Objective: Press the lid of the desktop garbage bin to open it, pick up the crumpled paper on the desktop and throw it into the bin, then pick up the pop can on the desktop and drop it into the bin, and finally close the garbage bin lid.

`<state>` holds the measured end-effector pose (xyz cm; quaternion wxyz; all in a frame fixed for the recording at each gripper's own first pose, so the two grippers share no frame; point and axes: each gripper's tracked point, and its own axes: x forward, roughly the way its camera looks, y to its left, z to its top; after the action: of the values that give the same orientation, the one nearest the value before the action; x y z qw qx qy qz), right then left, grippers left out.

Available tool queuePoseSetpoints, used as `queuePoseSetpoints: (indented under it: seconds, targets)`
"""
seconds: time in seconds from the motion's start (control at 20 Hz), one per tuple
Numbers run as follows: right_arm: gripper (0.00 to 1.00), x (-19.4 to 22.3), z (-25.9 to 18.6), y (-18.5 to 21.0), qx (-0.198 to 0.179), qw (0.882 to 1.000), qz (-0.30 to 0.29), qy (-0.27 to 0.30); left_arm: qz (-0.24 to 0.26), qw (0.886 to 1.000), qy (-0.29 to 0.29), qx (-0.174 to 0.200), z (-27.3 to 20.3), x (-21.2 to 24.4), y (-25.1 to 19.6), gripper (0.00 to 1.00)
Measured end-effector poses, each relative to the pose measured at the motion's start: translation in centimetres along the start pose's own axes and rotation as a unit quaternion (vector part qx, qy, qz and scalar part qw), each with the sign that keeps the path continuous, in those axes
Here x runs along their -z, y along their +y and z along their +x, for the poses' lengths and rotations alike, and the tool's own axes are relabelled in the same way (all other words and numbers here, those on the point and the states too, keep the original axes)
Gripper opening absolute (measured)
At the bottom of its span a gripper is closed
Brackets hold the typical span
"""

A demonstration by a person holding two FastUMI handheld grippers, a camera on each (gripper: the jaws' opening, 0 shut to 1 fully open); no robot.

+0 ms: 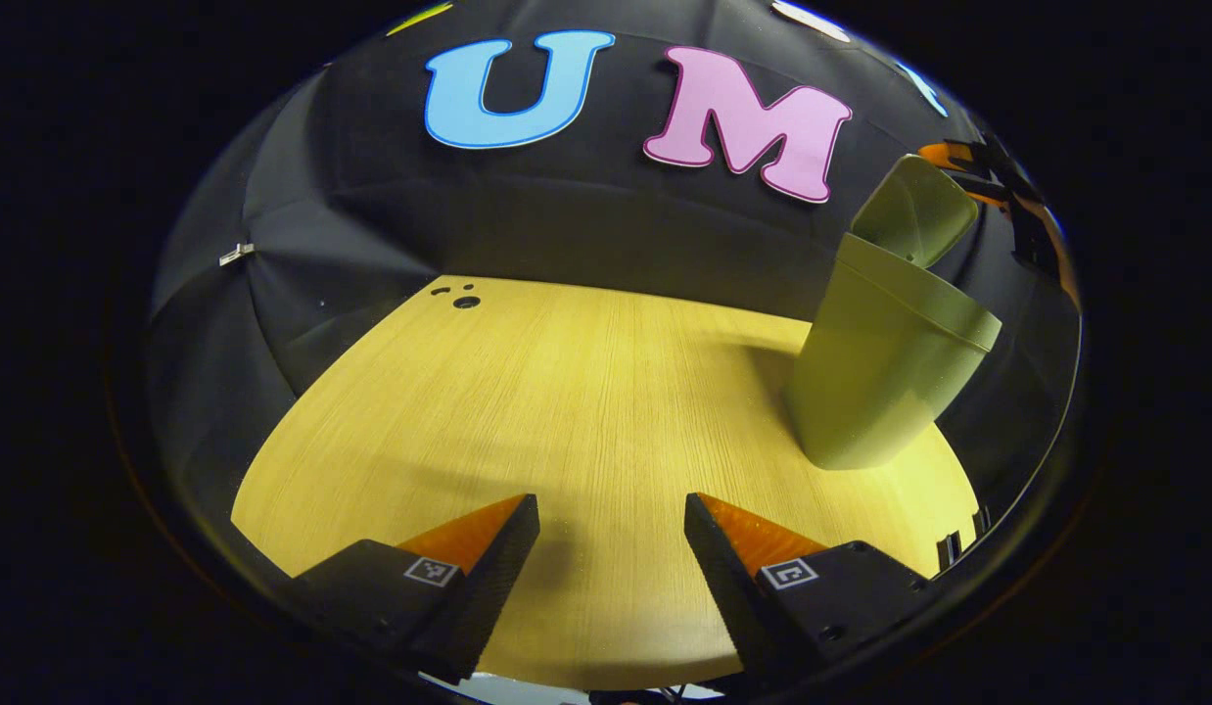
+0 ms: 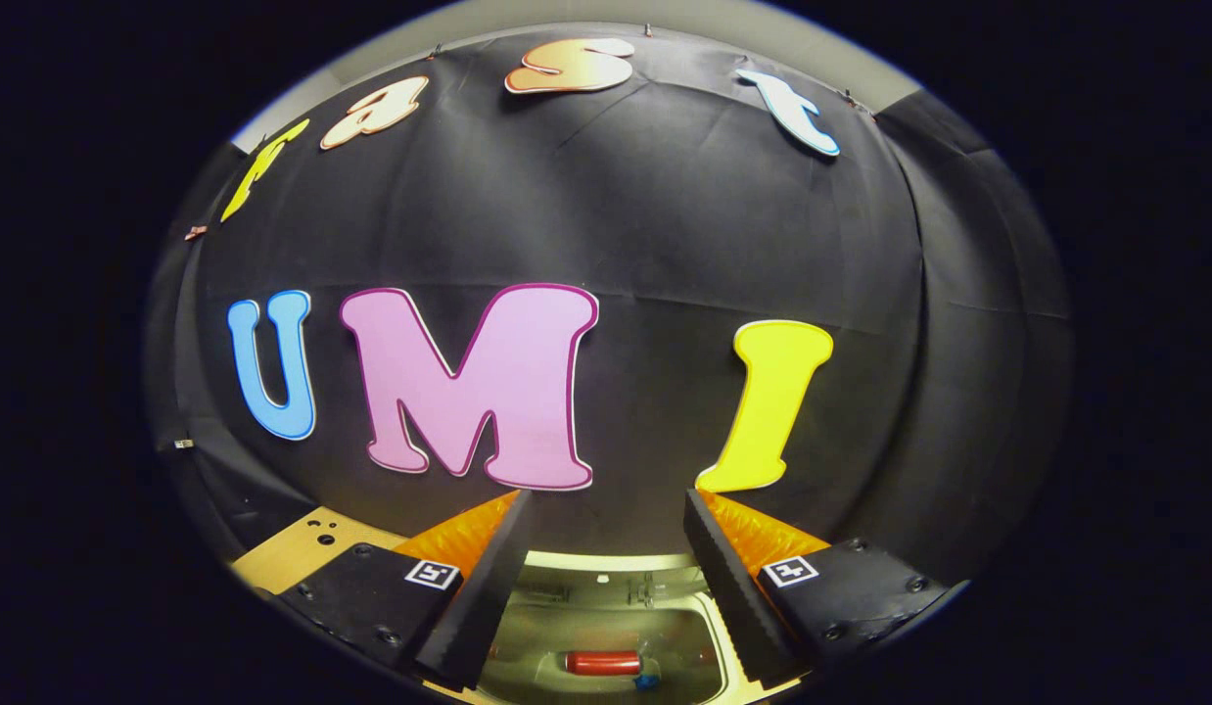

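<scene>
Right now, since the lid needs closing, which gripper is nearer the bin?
Right. The right gripper hangs above the open bin; the left gripper is off across the table.

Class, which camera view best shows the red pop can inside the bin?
The right gripper view: it looks down into the open olive-green plastic bin, where the red pop can lies. The left gripper view shows the bin's outside and raised lid.

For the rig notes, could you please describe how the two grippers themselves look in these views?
The left gripper and the right gripper look alike: two wedge-shaped fingers with ridged inner faces, mounted on dark blocks with screw holes. Each block carries a small square black-and-white marker.
</scene>
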<state>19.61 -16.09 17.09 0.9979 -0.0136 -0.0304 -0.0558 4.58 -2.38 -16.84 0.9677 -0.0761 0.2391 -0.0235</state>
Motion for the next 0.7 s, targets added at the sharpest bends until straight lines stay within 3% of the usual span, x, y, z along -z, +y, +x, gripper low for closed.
queuePoseSetpoints:
  seconds: [0.5,0.7]
  targets:
    - [0.96,9.4,-5.0,0.7,0.010,0.996,0.031,0.088,0.031,0.999,0.016,0.027,-0.9,1.4,0.5,0.96]
    - [0.97,12.7,-6.1,1.0,0.013,0.993,0.014,0.114,0.042,0.998,0.011,0.042,-1.2,0.9,-0.2,0.96]
